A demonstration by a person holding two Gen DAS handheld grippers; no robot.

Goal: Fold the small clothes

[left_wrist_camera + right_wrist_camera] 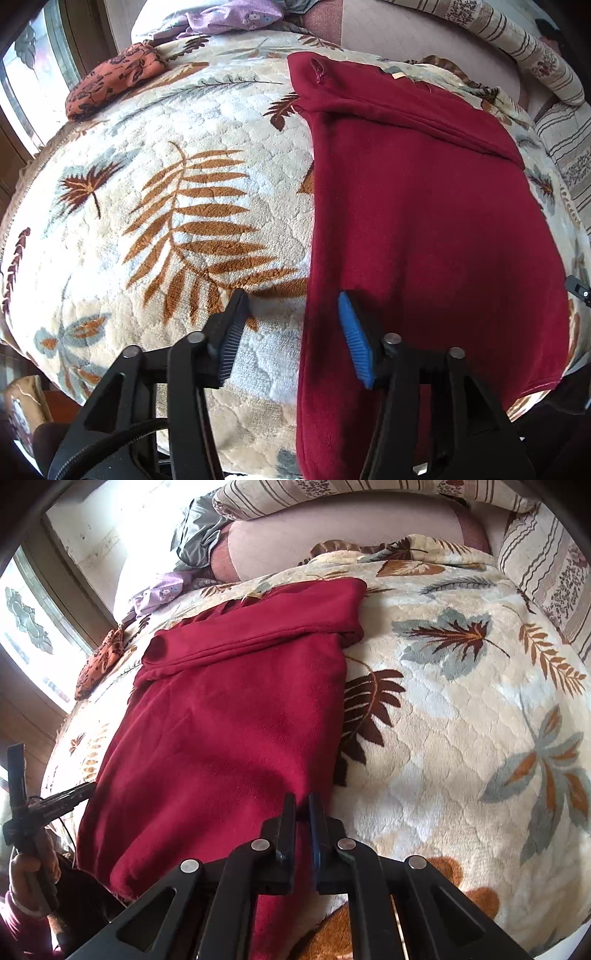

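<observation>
A dark red fleece garment (417, 206) lies folded into a long strip on a leaf-patterned blanket (177, 206). My left gripper (291, 306) is open and empty, straddling the garment's left edge near its lower end. In the right wrist view the garment (229, 716) runs from the far middle to the near edge. My right gripper (302, 805) has its jaws nearly together over the garment's near right edge; red cloth shows in the thin gap, but I cannot tell whether it is pinched. The left gripper (51, 801) also shows at the far left of that view.
An orange floral cloth (110, 79) and a purple floral cloth (229, 16) lie at the blanket's far left. Striped cushions (546, 554) line the far and right sides. A window (29, 635) is at the left. The blanket drops off at the near edge.
</observation>
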